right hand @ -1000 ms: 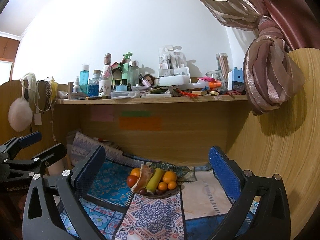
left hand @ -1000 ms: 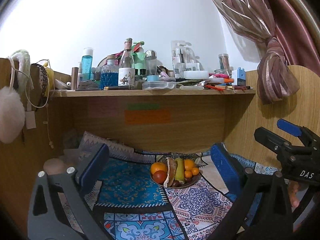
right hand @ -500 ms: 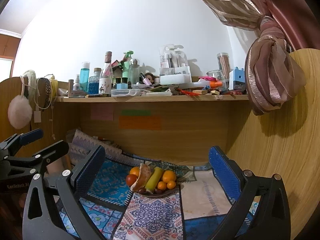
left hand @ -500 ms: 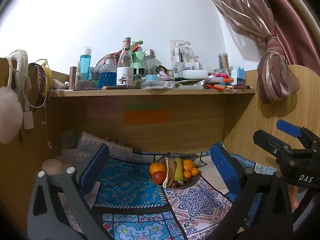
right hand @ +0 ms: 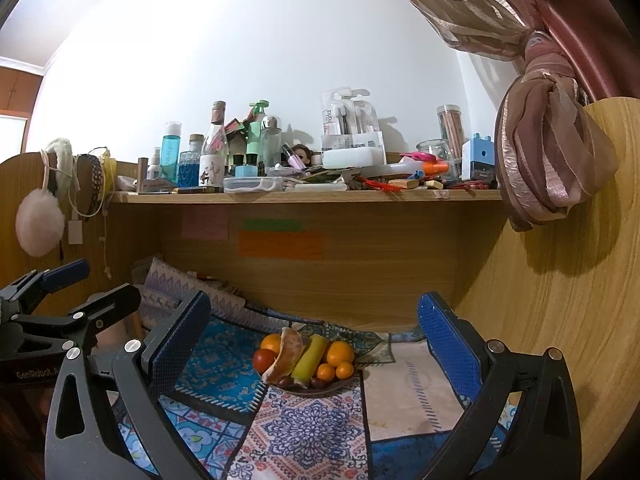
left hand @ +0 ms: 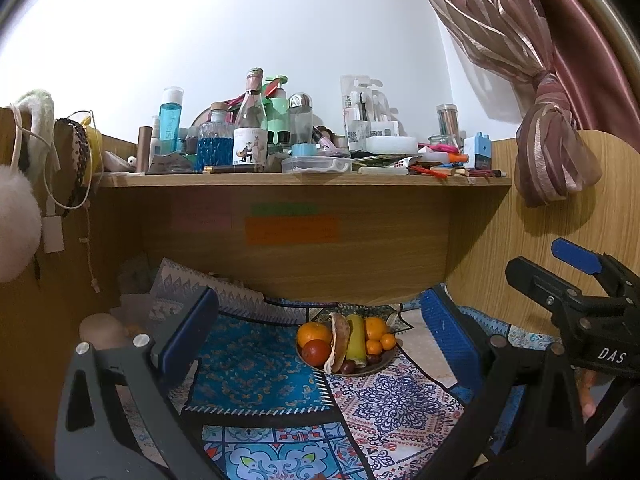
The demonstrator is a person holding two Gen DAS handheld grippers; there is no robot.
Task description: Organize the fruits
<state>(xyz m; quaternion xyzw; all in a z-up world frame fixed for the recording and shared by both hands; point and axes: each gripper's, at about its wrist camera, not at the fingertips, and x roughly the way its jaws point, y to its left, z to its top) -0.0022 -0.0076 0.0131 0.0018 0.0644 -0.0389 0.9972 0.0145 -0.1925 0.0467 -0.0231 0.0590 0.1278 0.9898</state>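
A shallow fruit bowl (left hand: 383, 365) sits on patterned cloths under a wooden shelf. It holds oranges (left hand: 314, 333), a red apple (left hand: 316, 351), a yellow-green banana (left hand: 356, 338), a brown peel-like piece (left hand: 339, 340), small tangerines and dark grapes. The bowl also shows in the right wrist view (right hand: 332, 387). My left gripper (left hand: 320, 332) is open and empty, well short of the bowl. My right gripper (right hand: 314, 334) is open and empty, also short of it. The right gripper's body shows at the right of the left wrist view (left hand: 576, 312).
A wooden shelf (left hand: 304, 179) above carries several bottles, jars and stationery. A tied pink curtain (left hand: 552, 148) hangs at the right by a wooden side panel. A fluffy pom-pom (right hand: 39, 220) and cords hang at the left. Layered patterned cloths (left hand: 256, 372) cover the surface.
Both grippers have drifted slightly; the bowl sits a little lower and nearer in both views. Both stay open and empty.
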